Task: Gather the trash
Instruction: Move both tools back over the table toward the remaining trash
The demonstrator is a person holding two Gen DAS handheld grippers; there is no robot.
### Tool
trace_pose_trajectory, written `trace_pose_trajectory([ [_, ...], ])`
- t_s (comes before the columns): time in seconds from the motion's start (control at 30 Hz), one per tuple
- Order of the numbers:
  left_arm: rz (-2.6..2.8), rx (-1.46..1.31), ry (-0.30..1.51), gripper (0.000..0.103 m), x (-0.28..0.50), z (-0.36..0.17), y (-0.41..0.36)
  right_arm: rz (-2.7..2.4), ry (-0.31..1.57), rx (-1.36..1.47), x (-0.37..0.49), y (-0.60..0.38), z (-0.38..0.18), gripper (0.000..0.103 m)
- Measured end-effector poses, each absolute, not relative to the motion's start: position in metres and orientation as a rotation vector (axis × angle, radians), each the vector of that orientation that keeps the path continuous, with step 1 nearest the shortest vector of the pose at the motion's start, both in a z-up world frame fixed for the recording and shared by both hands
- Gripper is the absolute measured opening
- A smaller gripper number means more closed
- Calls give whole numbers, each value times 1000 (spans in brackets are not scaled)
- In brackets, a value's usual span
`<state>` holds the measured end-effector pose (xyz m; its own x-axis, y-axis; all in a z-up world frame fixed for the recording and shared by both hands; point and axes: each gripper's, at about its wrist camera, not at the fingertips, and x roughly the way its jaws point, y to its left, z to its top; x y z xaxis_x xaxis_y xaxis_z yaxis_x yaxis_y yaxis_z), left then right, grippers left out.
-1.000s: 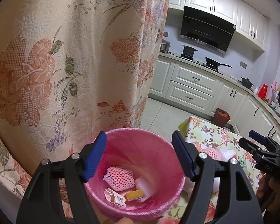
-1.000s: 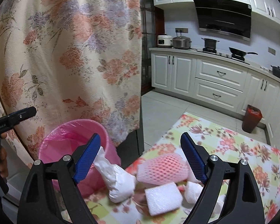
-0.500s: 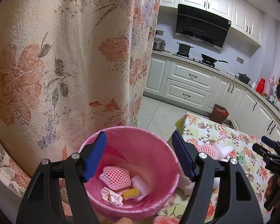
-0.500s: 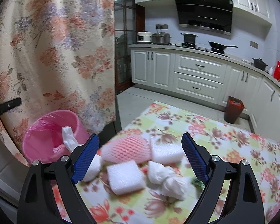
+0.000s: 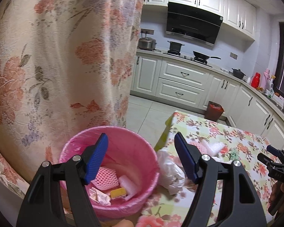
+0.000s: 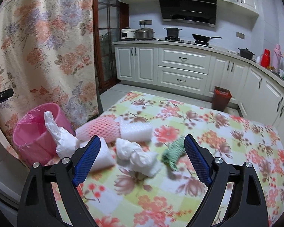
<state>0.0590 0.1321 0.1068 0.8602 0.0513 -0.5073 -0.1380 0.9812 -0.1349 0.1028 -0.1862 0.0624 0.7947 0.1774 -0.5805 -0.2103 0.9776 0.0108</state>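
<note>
A pink bin [image 5: 123, 151] with a pink liner stands at the table's left edge; it also shows in the right wrist view [image 6: 36, 132]. Inside lie a pink foam net [image 5: 106, 176], a white foam piece [image 5: 128, 186], a yellow block [image 5: 118, 192] and a crumpled wrapper [image 5: 99, 196]. My left gripper [image 5: 141, 160] is open and empty above the bin's right rim. My right gripper [image 6: 142, 158] is open and empty over the table, above a crumpled white tissue [image 6: 138, 157]. Nearby lie a green crumpled piece [image 6: 173, 152], a pink foam net [image 6: 98, 128], white foam blocks [image 6: 136, 130] and a white plastic bag [image 6: 60, 136].
The table wears a floral cloth [image 6: 217, 151]. A floral curtain [image 5: 56, 66] hangs close behind the bin. Kitchen cabinets [image 6: 181, 71] and a dark red floor bin [image 6: 220, 98] stand beyond the table. The right gripper shows at the left wrist view's right edge [image 5: 274, 160].
My right gripper has moved right and back from the bin, bringing the tissue and green piece between its fingers. My left gripper has shifted slightly right over the bin.
</note>
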Motion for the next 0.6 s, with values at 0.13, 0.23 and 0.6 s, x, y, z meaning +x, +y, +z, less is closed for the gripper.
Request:
trace_pose_trajectory([
  [0.13,91,-161,530,70,58,108,119,193,621,-42,95,-203,59,84],
  [0.23,87,-154,530,70,57,109,109,183,623,-35,89,-214,57,84],
  [0.6,65,-128,547,70,53,105,75,172,629,-10,72,-245,51,84],
])
